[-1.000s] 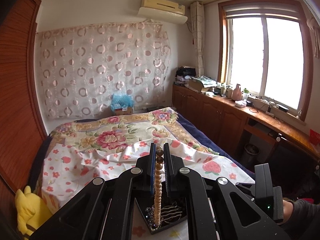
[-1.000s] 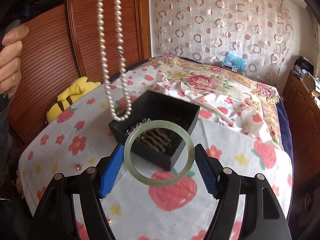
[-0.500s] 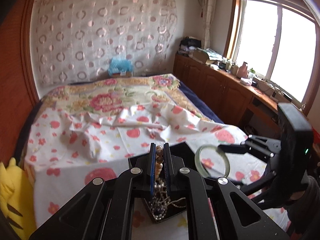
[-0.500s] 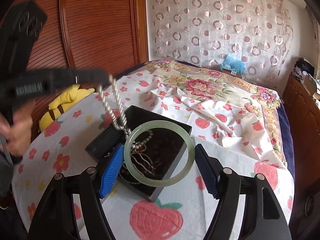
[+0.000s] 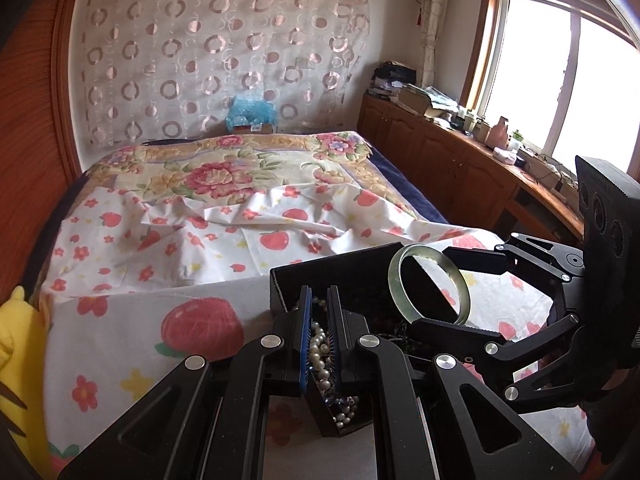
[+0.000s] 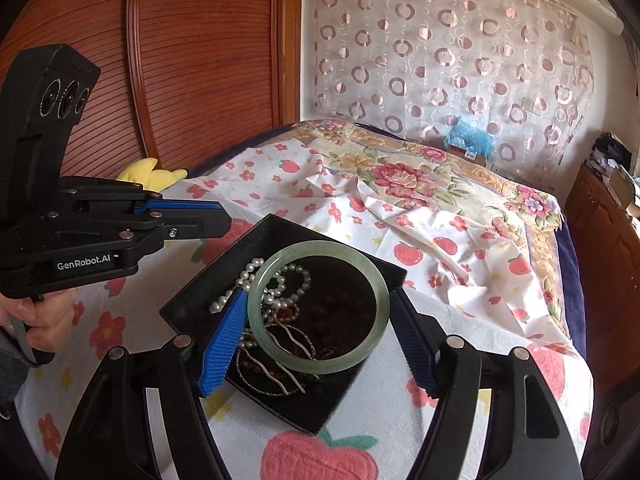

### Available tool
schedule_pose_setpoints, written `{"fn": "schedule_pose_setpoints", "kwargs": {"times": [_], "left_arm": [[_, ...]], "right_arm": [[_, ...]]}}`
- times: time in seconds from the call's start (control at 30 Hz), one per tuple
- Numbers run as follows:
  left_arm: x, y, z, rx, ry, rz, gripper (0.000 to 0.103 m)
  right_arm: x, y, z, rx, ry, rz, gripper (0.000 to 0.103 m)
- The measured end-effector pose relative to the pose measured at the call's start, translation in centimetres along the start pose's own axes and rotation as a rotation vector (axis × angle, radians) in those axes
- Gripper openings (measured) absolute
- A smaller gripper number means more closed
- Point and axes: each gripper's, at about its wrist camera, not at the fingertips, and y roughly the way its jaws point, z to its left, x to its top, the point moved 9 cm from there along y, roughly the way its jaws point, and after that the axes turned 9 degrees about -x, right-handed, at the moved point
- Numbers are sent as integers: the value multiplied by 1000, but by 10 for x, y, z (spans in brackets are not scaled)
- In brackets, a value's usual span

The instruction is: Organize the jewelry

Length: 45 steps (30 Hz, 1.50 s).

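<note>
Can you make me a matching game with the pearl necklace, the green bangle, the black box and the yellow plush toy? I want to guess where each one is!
Things:
1. pearl necklace
2. green bangle
3. black box
4. yellow plush toy

Places:
A. sitting on the strawberry sheet
B. held between the right gripper's jaws
C. at the edge of the bed by the wooden wall
D. piled inside the box

Pairs: 1-D, 2-B, 3-A, 4-C

bed (image 6: pixel 460 264): strawberry-print sheet (image 6: pixel 132 320) | on it: black jewelry tray (image 6: pixel 304 408), yellow plush (image 6: pixel 154 174)
</note>
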Motion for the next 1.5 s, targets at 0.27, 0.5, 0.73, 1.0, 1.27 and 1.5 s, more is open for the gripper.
{"fn": "schedule_pose_setpoints", "kwargs": {"times": [0.27,0.5,0.73,1.0,1.27,1.5], "left_arm": [[3,-9,15,55,-15,-15,21],[11,-19,16,92,-5,-28,46],[-2,-38,9,117,26,-13,71],[-68,-54,10,169,53,80,84],[-116,-66,2,182,58,134,84],[-144,-65,-15,145,68,173,84]], "right_arm": [[-3,14,10,-17,-39,21,75],[-7,4,7,-11,-14,12,75],[-26,-40,11,10,-1,-6,75],[-86,-75,48,82,-2,57,69],[-134,-82,74,123,14,128,59],[-162,-87,90,120,-7,165,48]]}}
